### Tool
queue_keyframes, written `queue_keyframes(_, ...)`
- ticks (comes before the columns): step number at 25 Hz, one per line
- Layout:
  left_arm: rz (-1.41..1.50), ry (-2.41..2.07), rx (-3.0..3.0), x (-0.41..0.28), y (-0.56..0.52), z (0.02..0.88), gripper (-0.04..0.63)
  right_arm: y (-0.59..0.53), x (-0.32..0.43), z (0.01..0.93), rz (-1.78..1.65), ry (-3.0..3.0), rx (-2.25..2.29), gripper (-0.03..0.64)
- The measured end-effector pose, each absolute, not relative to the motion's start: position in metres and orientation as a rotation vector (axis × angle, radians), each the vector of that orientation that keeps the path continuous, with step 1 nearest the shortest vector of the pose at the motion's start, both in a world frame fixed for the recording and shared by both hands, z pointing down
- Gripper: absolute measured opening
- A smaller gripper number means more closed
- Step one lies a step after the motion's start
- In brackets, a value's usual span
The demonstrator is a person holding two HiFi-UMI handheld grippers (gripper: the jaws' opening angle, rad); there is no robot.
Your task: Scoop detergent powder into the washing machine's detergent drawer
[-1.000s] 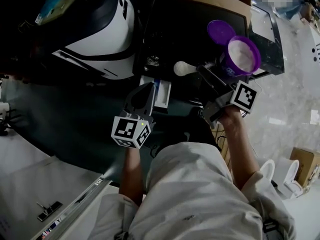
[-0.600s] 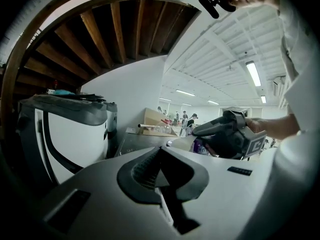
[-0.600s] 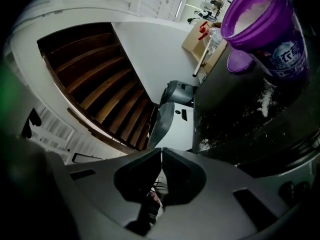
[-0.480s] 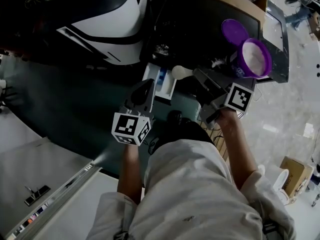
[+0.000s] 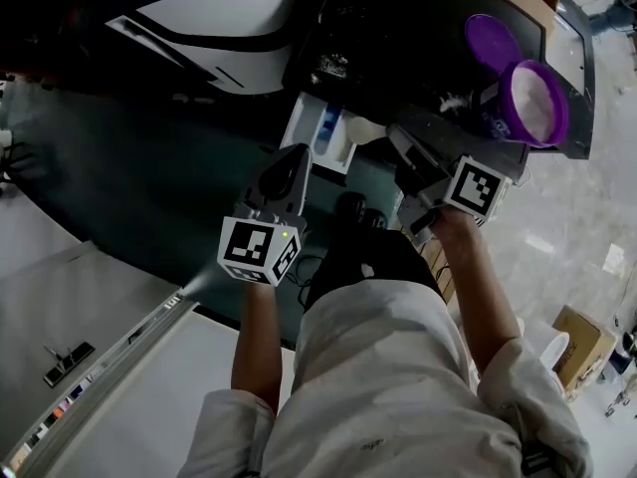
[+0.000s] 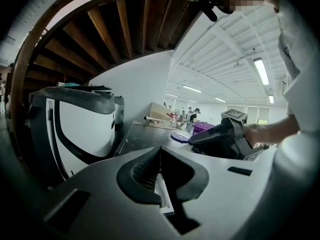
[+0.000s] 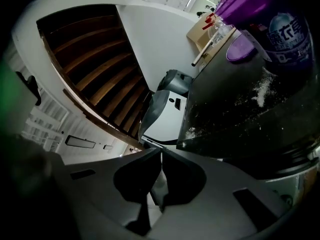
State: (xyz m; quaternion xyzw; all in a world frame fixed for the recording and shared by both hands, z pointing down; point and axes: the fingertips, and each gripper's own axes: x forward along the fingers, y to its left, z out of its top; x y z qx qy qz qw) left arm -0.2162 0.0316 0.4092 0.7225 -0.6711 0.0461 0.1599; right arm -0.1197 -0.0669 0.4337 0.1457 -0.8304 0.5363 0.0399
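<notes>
The white detergent drawer (image 5: 311,139), with blue inserts, stands pulled out from the dark washing machine. My right gripper (image 5: 395,133) is shut on the handle of a white scoop (image 5: 368,127), whose bowl hangs at the drawer's right edge. That handle (image 7: 158,183) shows between the closed jaws in the right gripper view. My left gripper (image 5: 290,157) is shut, its tip by the drawer's near left corner, with nothing held. The open purple tub of powder (image 5: 537,103) stands on the machine top, right of the scoop.
The purple lid (image 5: 495,40) lies on the dark machine top (image 5: 398,38) beside the tub. Spilled powder (image 7: 260,91) dusts that top. A white and black appliance (image 5: 219,8) stands to the left. A cardboard box (image 5: 575,332) sits on the floor at right.
The scoop in my right gripper has moved from the tub side to the drawer's right edge. My left gripper has stayed at the drawer's near end. The head view has shifted.
</notes>
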Motion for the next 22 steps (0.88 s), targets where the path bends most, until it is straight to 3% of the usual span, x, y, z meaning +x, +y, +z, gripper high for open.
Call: queue_keyframes(22,0.160,-1.889,1.959,-0.209,0.040,0.475,0.020,-0.063,-0.142,0.524,1.353,-2.543,0.524,0.011)
